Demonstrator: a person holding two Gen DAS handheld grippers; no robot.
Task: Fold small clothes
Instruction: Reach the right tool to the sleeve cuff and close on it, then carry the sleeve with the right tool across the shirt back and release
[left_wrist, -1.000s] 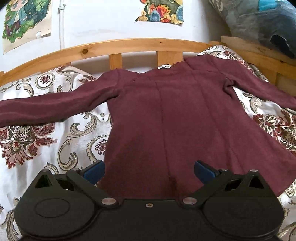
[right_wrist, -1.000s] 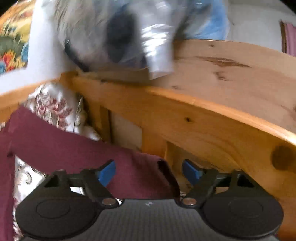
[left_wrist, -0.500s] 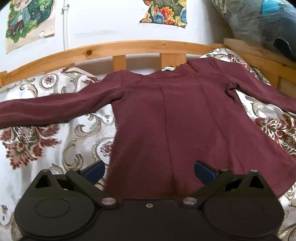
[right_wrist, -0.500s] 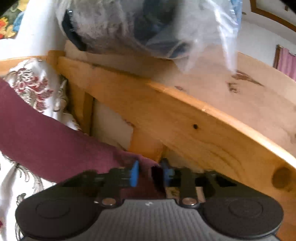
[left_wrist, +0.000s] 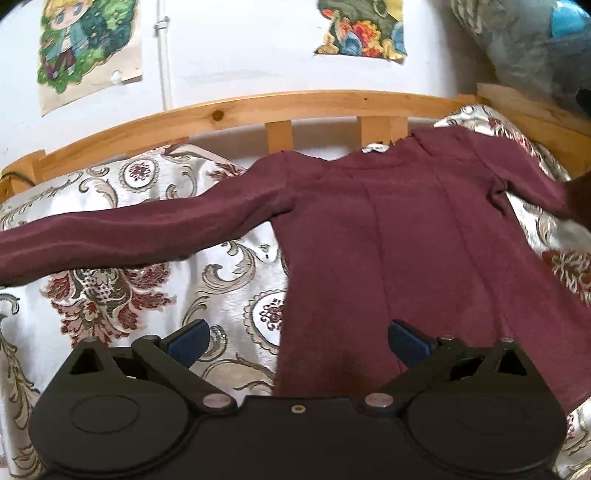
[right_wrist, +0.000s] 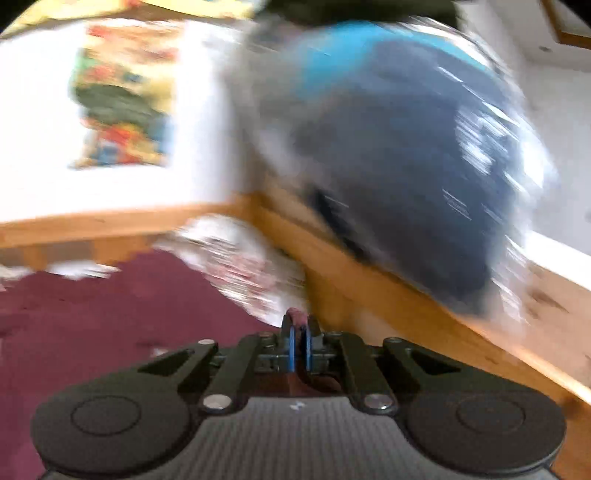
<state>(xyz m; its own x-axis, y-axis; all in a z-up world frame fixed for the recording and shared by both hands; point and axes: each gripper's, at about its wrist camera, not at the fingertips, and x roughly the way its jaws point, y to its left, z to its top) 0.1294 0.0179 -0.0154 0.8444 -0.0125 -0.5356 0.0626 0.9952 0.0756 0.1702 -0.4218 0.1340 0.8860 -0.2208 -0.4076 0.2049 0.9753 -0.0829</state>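
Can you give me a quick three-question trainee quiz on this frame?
1. True or false: the right tongs are shut on the maroon shirt's sleeve cuff.
2. The left tongs are: A) open, B) shut on the hem, C) out of view?
3. What does the maroon shirt lie on?

Key: 1 true. 2 A. 3 the floral bedspread, in front of the wooden bed rail.

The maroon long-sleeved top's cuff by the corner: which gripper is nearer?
Right. The right gripper is shut on that cuff; the left gripper hovers open over the maroon long-sleeved top's hem, away from it.
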